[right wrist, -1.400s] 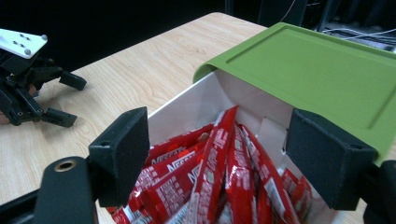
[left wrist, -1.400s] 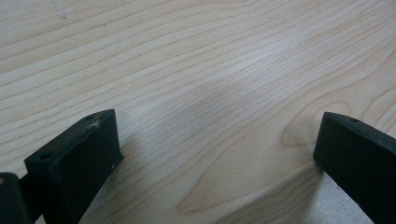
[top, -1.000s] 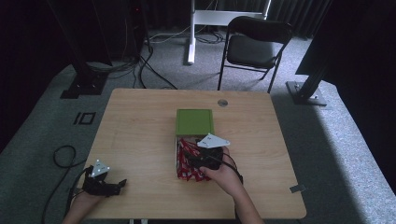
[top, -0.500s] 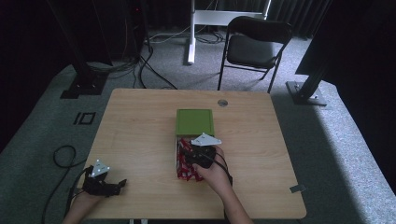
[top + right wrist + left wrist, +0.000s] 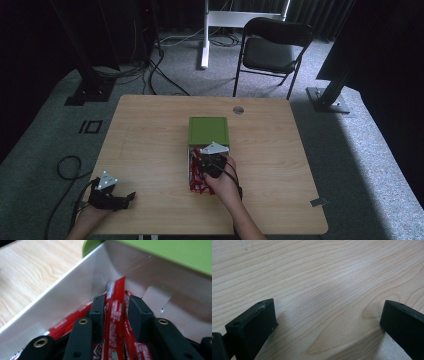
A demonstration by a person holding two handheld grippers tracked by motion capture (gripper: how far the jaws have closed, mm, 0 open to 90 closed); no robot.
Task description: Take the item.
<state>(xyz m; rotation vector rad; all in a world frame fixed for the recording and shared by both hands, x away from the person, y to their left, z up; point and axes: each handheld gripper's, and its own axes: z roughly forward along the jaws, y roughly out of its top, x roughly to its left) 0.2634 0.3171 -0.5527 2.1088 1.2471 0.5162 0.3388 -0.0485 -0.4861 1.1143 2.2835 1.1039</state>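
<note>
My right tongs [image 5: 113, 312] have just been closing around one red packet [image 5: 115, 305] in the white box [image 5: 62, 297] at the worktop's [image 5: 150, 145] centre, to lift it singly; my left tongs [image 5: 327, 322] rest apart at seven o'clock.

We find the surface [image 5: 150, 140] bare across its left half and along its right edge in the high view, so a hand passes freely there. At the centre, the green lid [image 5: 208, 130] and the white box [image 5: 62, 302] below it block the way. In the right gripper view the box walls crowd the right gripper [image 5: 113, 308], whose jaws have just been closing around one red packet [image 5: 115, 302], others alongside. The left gripper [image 5: 327, 320] stands wide over bare wood at lower left.
</note>
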